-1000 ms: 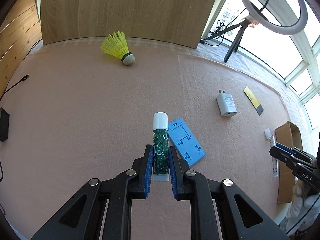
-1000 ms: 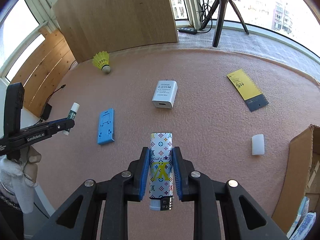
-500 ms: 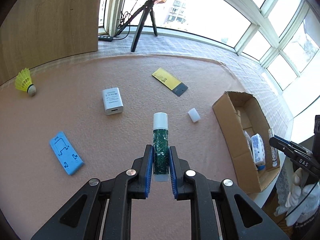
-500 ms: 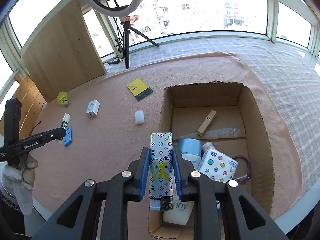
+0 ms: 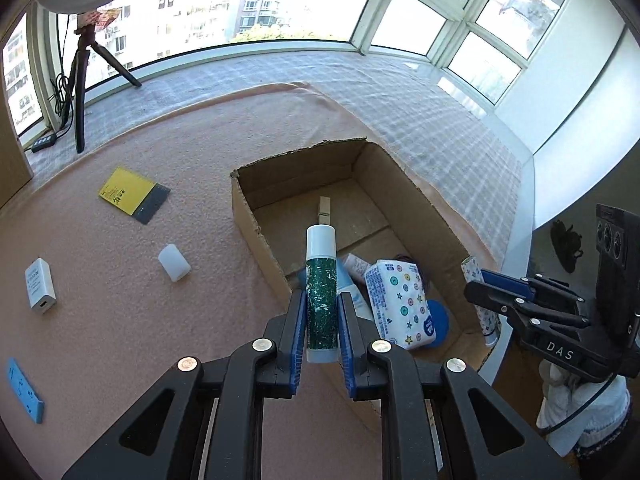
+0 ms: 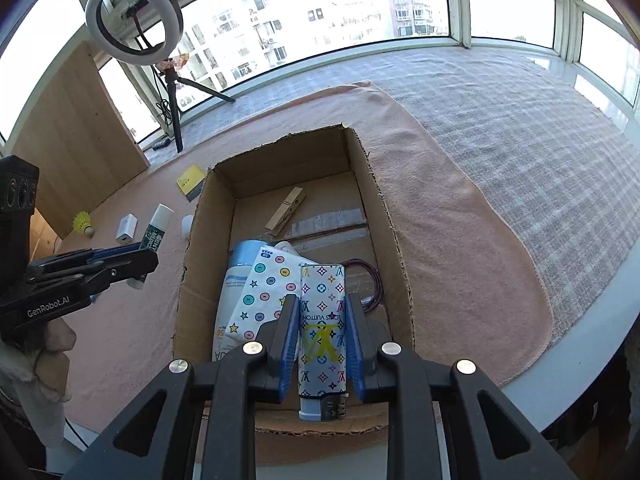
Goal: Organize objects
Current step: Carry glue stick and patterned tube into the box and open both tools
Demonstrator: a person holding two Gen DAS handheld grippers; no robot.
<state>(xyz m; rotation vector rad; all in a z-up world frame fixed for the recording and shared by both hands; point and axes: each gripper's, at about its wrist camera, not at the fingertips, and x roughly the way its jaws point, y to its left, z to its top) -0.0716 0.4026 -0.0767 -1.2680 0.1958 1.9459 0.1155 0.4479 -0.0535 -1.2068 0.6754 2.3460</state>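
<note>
Left gripper (image 5: 322, 326) clamped on green stick (image 5: 321, 280), hanging over box's 9 o'clock wall. Right gripper (image 6: 322, 334) clamped on patterned lighter (image 6: 322, 328), above cardboard box (image 6: 362, 152) interior.

Advice: lower right first toward bare floor at 12 o'clock, beyond tissue pack (image 6: 264, 292); avoid clothespin (image 6: 286, 213). Left needs shift inward past wall before release.

In the left wrist view the green stick (image 5: 321, 292) covers part of the wooden clothespin (image 5: 325, 210) and the bottle below it, and the blue phone stand (image 5: 23, 390) is cut off by the picture's left edge. In the right wrist view the patterned tissue pack (image 6: 266, 292) and the monogram lighter (image 6: 322, 332) hide most of the white bottle (image 6: 230, 300), whose label reads only in fragments. The yellow card (image 6: 191, 181) is half hidden behind the cardboard box (image 6: 200, 248) wall.
</note>
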